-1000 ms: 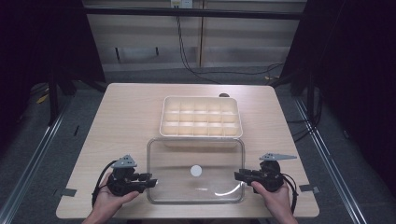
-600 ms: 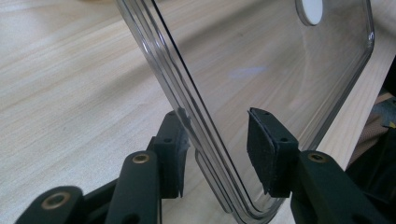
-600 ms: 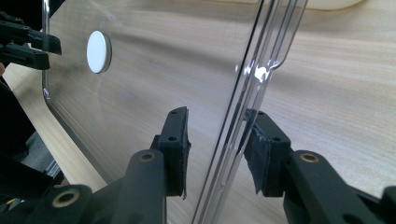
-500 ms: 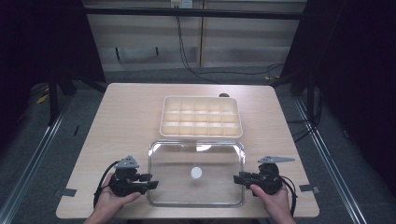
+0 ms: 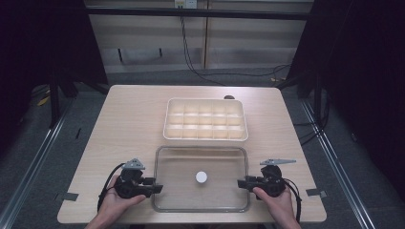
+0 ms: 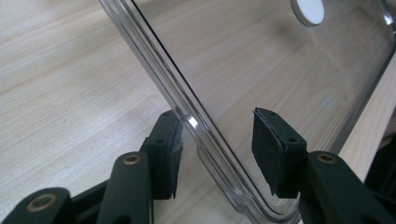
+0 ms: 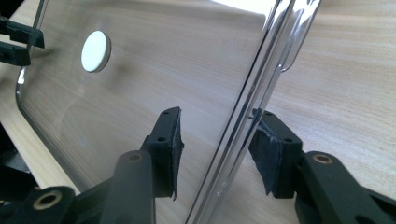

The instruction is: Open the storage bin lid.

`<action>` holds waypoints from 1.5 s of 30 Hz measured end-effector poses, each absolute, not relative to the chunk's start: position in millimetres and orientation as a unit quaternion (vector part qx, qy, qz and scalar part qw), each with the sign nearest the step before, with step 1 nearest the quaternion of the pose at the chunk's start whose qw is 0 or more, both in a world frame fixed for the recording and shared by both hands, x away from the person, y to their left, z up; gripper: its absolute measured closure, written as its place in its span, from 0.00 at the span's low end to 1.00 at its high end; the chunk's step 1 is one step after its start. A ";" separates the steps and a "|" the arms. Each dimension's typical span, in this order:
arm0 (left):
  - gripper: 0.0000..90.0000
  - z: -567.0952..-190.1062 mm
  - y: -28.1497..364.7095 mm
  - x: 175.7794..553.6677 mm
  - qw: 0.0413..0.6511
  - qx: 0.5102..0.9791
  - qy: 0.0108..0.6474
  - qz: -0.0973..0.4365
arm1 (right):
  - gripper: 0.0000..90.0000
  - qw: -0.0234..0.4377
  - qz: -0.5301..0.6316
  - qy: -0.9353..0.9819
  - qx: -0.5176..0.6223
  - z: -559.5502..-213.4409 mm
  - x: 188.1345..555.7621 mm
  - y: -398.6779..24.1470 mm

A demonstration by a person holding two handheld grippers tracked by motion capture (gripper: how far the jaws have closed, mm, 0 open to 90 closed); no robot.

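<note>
Both grippers are held at the near edge of the table (image 5: 124, 124), one at each short end of a clear lid (image 5: 200, 162) that lies flat on the wood. At the left gripper (image 5: 155, 187), the lid's rim is seen between the two pads (image 6: 271, 154) with a gap on either side; these jaws have just been opening. At the right gripper (image 5: 242, 182), the opposite rim is likewise straddled and not pressed, its jaws also having just been opening. A white knob (image 5: 201, 177) is seen at the lid's centre. A cream divided tray (image 5: 205, 119) is placed just beyond the lid.
</note>
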State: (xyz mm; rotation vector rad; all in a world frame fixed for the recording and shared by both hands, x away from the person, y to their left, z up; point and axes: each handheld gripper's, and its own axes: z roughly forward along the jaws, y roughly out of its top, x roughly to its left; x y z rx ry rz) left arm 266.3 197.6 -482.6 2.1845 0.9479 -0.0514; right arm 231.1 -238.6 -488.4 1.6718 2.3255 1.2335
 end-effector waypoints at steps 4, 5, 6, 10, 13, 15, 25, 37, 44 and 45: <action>0.59 -484.6 197.7 270.0 0.365 0.853 0.371 -0.028 | 0.60 0.011 0.390 0.744 0.542 -491.4 232.6 -238.7; 0.59 -485.1 197.1 270.0 0.366 0.851 0.375 -0.026 | 0.59 0.012 0.388 0.745 0.543 -492.1 233.2 -238.7; 0.59 -485.7 196.9 270.0 0.366 0.851 0.375 -0.024 | 0.59 0.013 0.386 0.745 0.544 -492.8 233.7 -238.3; 0.59 -486.9 197.0 271.3 0.358 0.853 0.380 -0.021 | 0.57 0.019 0.377 0.750 0.544 -493.7 236.3 -236.8; 0.59 -487.1 196.5 272.4 0.359 0.853 0.380 -0.022 | 0.57 0.024 0.377 0.749 0.544 -494.1 238.4 -236.7; 0.59 -487.1 195.8 272.9 0.357 0.853 0.379 -0.025 | 0.56 0.028 0.377 0.748 0.546 -494.3 238.6 -236.4; 0.55 -488.9 192.7 272.5 0.358 0.856 0.372 -0.019 | 0.50 0.050 0.377 0.752 0.539 -494.9 239.5 -235.8; 0.36 -475.8 203.5 269.5 0.406 0.834 0.374 0.012 | 0.40 0.091 0.434 0.728 0.523 -477.6 228.3 -246.6; 0.31 -461.5 220.9 258.5 0.447 0.811 0.373 0.060 | 0.34 0.154 0.463 0.709 0.509 -457.7 208.6 -258.2; 0.31 -459.0 224.0 257.6 0.455 0.806 0.371 0.065 | 0.33 0.160 0.466 0.705 0.509 -455.8 206.3 -260.9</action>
